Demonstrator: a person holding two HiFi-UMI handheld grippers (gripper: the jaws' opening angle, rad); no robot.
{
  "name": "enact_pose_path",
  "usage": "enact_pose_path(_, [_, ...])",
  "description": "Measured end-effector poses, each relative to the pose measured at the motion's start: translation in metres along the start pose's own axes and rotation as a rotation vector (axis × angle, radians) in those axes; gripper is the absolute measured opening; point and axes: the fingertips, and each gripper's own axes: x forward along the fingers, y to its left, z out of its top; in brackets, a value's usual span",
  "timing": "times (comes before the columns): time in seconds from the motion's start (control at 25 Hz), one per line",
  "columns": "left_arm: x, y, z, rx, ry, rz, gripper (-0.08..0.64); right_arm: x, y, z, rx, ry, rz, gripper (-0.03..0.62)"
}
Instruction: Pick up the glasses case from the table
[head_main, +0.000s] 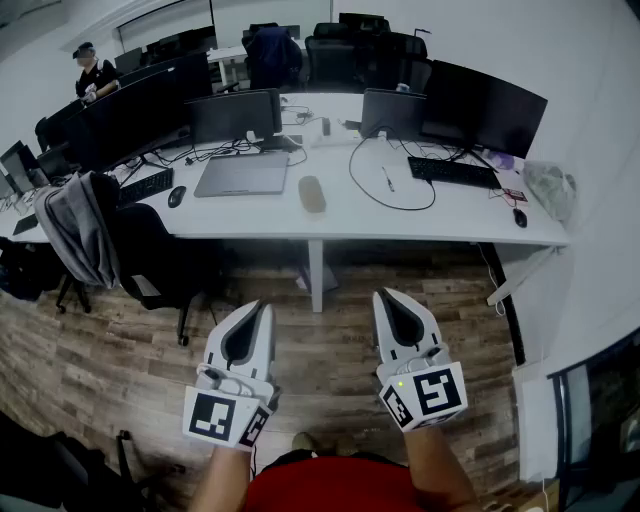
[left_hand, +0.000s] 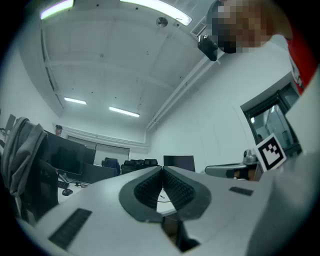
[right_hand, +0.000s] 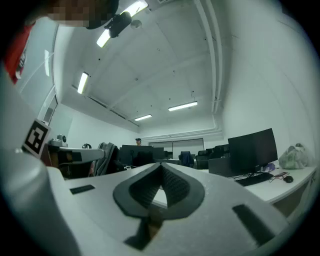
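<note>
left tool (head_main: 256, 308): jaws pressed together, nothing held | right tool (head_main: 386, 296): jaws pressed together, nothing held | glasses case (head_main: 312, 193): laid on worktop (head_main: 450, 215), 12 o'clock of tools

Red shirt (head_main: 322, 490), white left gripper (head_main: 256, 305), right gripper (head_main: 386, 296)

The glasses case (head_main: 312, 193) is seen in the head view as a small oblong with rounded ends, dull grey-beige in colour. It is laid flat on the white table (head_main: 450, 218), near the middle of the tabletop's width, with its long axis running from the table's near edge toward the far side. It is shown closed. It is set just to the right of a closed grey laptop (head_main: 243, 173), apart from it, and nothing is resting on it.
</note>
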Motion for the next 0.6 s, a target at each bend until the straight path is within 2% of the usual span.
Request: enact_pose_path(0.6, [-0.002, 0.030, -0.004, -0.026, -0.021, -0.029, 0.011, 0.023, 0.019, -0.004, 0.018, -0.007, -0.022, 0.005])
